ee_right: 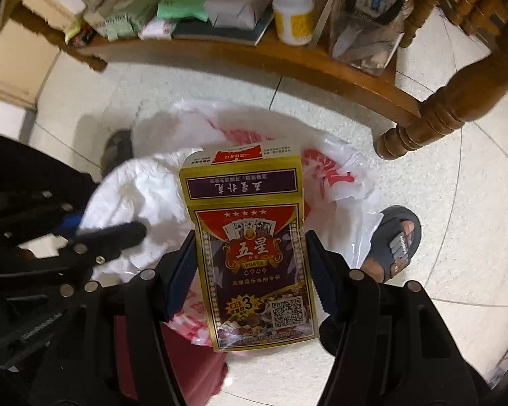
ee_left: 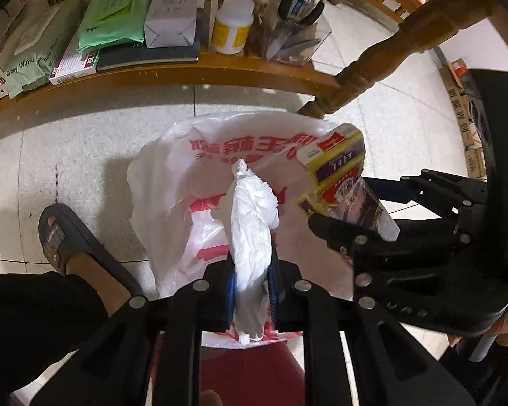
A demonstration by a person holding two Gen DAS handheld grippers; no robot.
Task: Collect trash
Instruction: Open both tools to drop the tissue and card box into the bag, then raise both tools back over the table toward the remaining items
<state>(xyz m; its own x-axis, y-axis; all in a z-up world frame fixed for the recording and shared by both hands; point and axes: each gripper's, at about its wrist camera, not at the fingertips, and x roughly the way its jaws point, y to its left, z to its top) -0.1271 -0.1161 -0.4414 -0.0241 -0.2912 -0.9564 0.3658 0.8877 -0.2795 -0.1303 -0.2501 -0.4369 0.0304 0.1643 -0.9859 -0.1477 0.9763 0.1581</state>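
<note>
My left gripper (ee_left: 252, 279) is shut on a crumpled white tissue (ee_left: 252, 223) and holds it over a white plastic bag with red print (ee_left: 172, 182) that lines a red bin (ee_left: 250, 365). My right gripper (ee_right: 250, 267) is shut on a playing-card box (ee_right: 254, 247), gold, purple and red, held over the same bag (ee_right: 342, 176). The box also shows in the left wrist view (ee_left: 338, 176), to the right of the tissue. The left gripper and tissue (ee_right: 132, 196) appear at the left of the right wrist view.
A low wooden shelf (ee_left: 193, 71) behind the bag carries wipes packs, boxes, a white jar (ee_left: 232, 25) and a clear container. A turned wooden table leg (ee_left: 365, 67) stands to the right. Slippered feet rest on the tiled floor at left (ee_left: 64, 237) and at right (ee_right: 394, 240).
</note>
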